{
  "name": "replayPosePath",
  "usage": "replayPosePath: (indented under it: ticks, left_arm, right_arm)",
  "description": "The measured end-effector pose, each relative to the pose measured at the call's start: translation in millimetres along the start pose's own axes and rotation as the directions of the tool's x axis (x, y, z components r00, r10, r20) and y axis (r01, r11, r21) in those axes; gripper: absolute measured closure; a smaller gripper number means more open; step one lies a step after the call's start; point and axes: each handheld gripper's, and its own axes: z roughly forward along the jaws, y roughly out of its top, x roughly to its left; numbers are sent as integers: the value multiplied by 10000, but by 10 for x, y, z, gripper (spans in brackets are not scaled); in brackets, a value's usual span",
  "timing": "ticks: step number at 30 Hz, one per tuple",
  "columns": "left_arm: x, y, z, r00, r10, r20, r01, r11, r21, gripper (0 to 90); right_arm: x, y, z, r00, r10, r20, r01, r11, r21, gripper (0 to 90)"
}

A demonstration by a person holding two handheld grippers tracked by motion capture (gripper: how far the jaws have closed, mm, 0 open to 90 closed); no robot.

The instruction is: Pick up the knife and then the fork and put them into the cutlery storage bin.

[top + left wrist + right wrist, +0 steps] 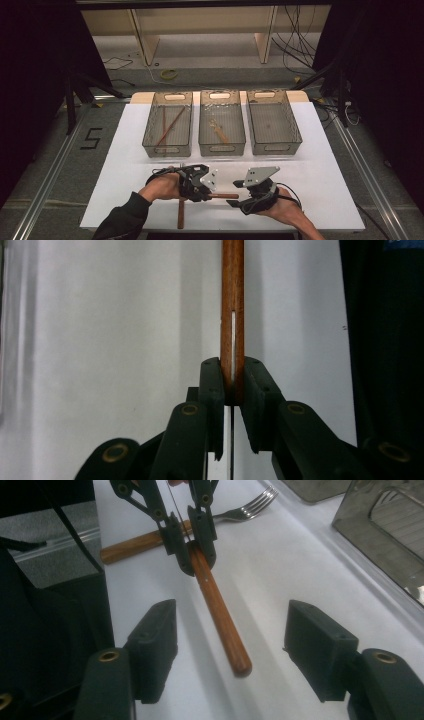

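My left gripper [207,192] [232,377] is shut on a wooden-handled utensil [225,196] [232,290] and holds it level just above the white table. A thin metal strip runs down the handle's middle. In the right gripper view the left gripper [192,555] clamps the handle [222,625] from the far side, and the handle's rounded free end points toward me. My right gripper [236,194] [232,612] is open, with its fingers [155,640] on either side of that free end and not touching it.
A fork [245,507] with a wooden handle [181,215] lies on the table under the left hand. Three clear bins stand at the back: the left bin [167,150] holds long sticks, the middle bin [221,148] a wooden item, the right bin [275,148] nothing that I can see.
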Motion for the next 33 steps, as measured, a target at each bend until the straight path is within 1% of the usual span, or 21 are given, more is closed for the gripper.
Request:
replayPosePath:
  ticks: [2, 4, 7, 8, 10, 11, 16, 18, 19, 20, 21, 23, 25, 28, 29, 30, 33]
  left_arm:
    - [-16, 15, 2, 9999, 110, 38, -110, 9999, 37, 798]
    - [-27, 23, 1, 9999, 140, 54, -140, 9999, 18, 798]
    - [-47, 31, 1, 9998, 201, 54, -201, 9998, -5, 798]
    - [-46, 36, -2, 9995, 292, 97, -292, 9996, 43, 798]
    - [-51, 45, -5, 9996, 285, 88, -285, 9996, -24, 798]
    - [-56, 49, -8, 9995, 305, 117, -304, 9995, -76, 798]
    - [-86, 76, -20, 9986, 467, 229, -463, 9988, -173, 798]
    - [-98, 86, -17, 9982, 553, 233, -548, 9982, -228, 798]
    - [-100, 91, -16, 9980, 587, 250, -580, 9980, -248, 798]
    - [-107, 95, -15, 9980, 563, 294, -555, 9981, -262, 798]
    - [-112, 98, -18, 9975, 653, 282, -647, 9977, -202, 798]
    - [-116, 99, -17, 9971, 678, 335, -670, 9975, -226, 798]
    - [-118, 100, -16, 9968, 718, 341, -711, 9973, -204, 798]
    - [-127, 100, -7, 9964, 722, 438, -711, 9971, -277, 797]
    - [-127, 100, -6, 9956, 811, 461, -801, 9965, -224, 796]
    - [-129, 99, -2, 9952, 856, 471, -846, 9961, -232, 795]
    - [-129, 92, 8, 9950, 835, 552, -821, 9962, -279, 793]
  right_arm:
    - [9, 5, 25, 9999, -103, -25, 104, 9999, 91, 422]
    - [26, 8, 45, 9997, -218, -69, 219, 9995, 226, 434]
    - [64, 12, 70, 9989, -475, -36, 476, 9979, 439, 477]
    - [71, 13, 78, 9983, -583, -82, 586, 9971, 492, 488]
    - [89, 13, 93, 9977, -675, -101, 681, 9957, 630, 510]
    - [88, 10, 101, 9967, -803, -147, 811, 9944, 672, 521]
    - [93, -3, 126, 9958, -885, -251, 901, 9931, 754, 587]
    - [94, -5, 132, 9939, -1062, -306, 1082, 9913, 749, 603]
    - [97, -5, 137, 9928, -1127, -417, 1155, 9906, 731, 616]
    - [105, -6, 144, 9925, -1154, -414, 1182, 9902, 738, 630]
    - [121, -5, 153, 9928, -1102, -472, 1137, 9903, 799, 643]
    - [132, -8, 171, 9903, -1282, -537, 1325, 9874, 861, 674]
    - [146, -8, 178, 9898, -1277, -632, 1331, 9869, 915, 717]
    - [150, -9, 184, 9846, -1555, -794, 1627, 9822, 940, 780]
    - [157, -7, 187, 9850, -1536, -791, 1607, 9826, 935, 790]
    - [160, -8, 188, 9822, -1653, -888, 1737, 9800, 975, 798]
    - [180, -7, 191, 9792, -1808, -923, 1898, 9767, 1000, 808]
